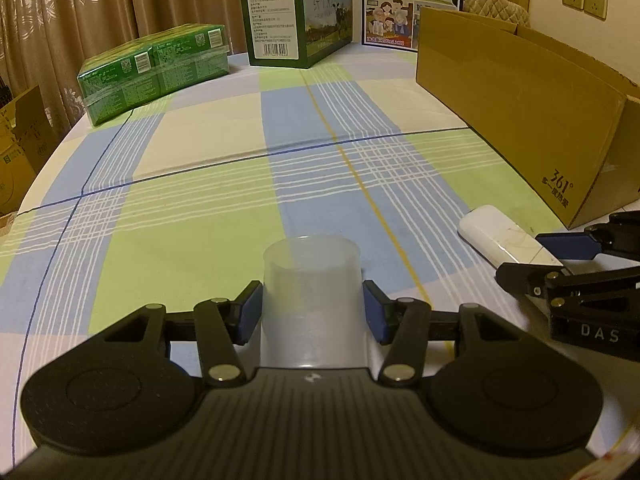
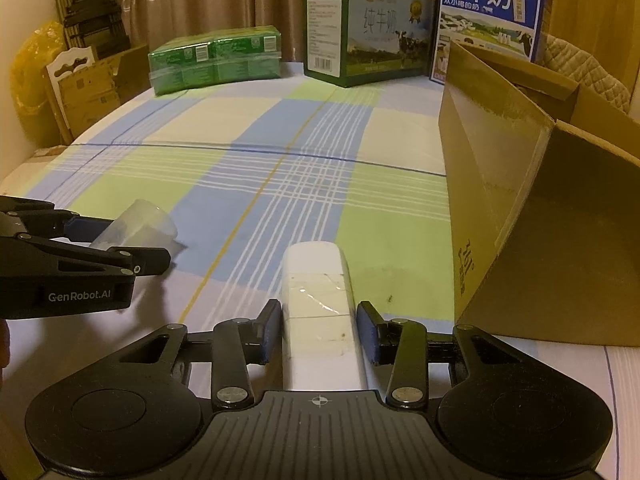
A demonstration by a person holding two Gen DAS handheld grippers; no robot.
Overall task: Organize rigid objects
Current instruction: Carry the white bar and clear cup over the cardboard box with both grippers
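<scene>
A translucent plastic cup (image 1: 312, 280) sits between the blue pads of my left gripper (image 1: 313, 312), which is shut on its sides just above the checked tablecloth (image 1: 200, 200). In the right wrist view the same cup (image 2: 136, 228) lies tilted in the left gripper (image 2: 120, 240) at the left edge. A white bar-shaped object (image 2: 316, 280) wrapped in clear tape lies lengthwise between the pads of my right gripper (image 2: 319, 330), which is shut on it. The left wrist view shows this white bar (image 1: 500, 236) and the right gripper (image 1: 560, 256) at the right edge.
An open brown cardboard box (image 2: 520, 200) stands close on the right, its flap raised. At the far end of the table are a green shrink-wrapped pack (image 1: 156, 72), a green milk carton box (image 1: 296, 12) and a blue milk box (image 2: 492, 16). Curtains hang behind.
</scene>
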